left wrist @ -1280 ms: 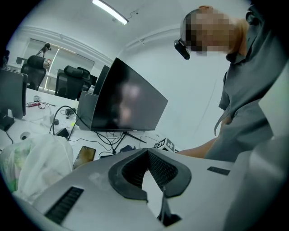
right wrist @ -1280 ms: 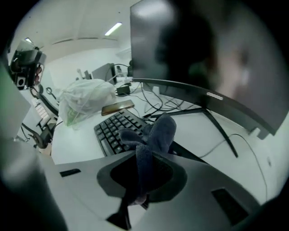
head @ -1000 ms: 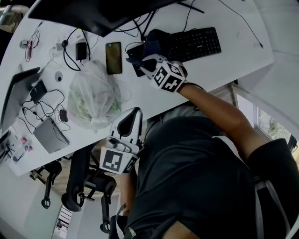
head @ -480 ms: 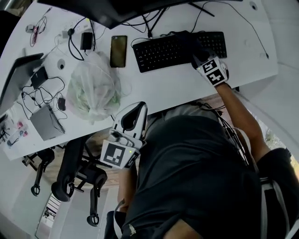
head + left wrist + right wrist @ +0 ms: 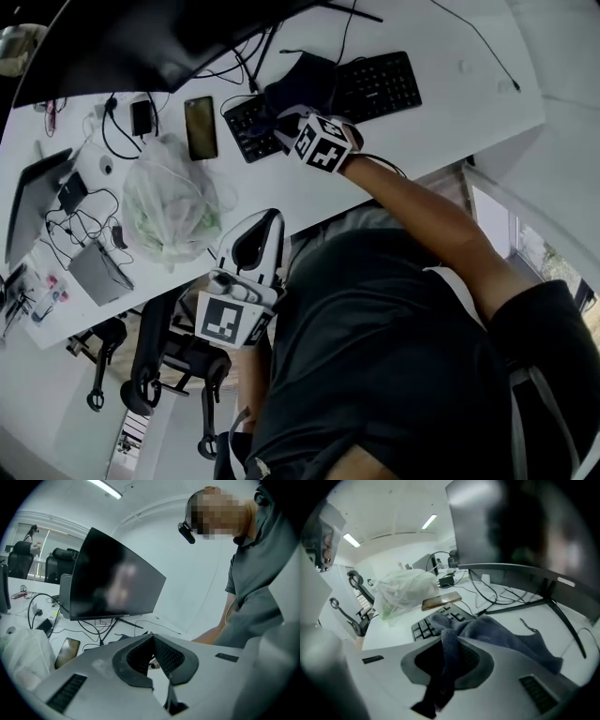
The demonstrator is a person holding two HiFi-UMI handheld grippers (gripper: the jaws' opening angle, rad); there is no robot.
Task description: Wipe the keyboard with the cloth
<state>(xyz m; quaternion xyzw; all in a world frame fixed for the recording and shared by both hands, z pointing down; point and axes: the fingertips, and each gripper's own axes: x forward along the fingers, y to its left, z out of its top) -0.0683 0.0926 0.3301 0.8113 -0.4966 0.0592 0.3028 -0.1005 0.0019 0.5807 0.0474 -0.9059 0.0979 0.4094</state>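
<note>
Swung back leftward along the keyboard point(image 5: 380, 84) since the earlier frame; now pinches the cloth point(image 5: 302, 82) in the right claw point(image 5: 284, 120) over the left keys. Holds the left claw point(image 5: 265, 223) pressed together, empty, near the table point(image 5: 469, 94) edge. Looks mid-wipe; more passes probably left.

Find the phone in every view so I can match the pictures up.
Head view: phone upper left on the desk, between the plastic bag and the keyboard.
Left gripper view: phone lower left, right of the plastic bag, below the monitor.
Right gripper view: phone centre, just beyond the keyboard, right of the plastic bag.
Shared landmark: the plastic bag beside the phone.
</note>
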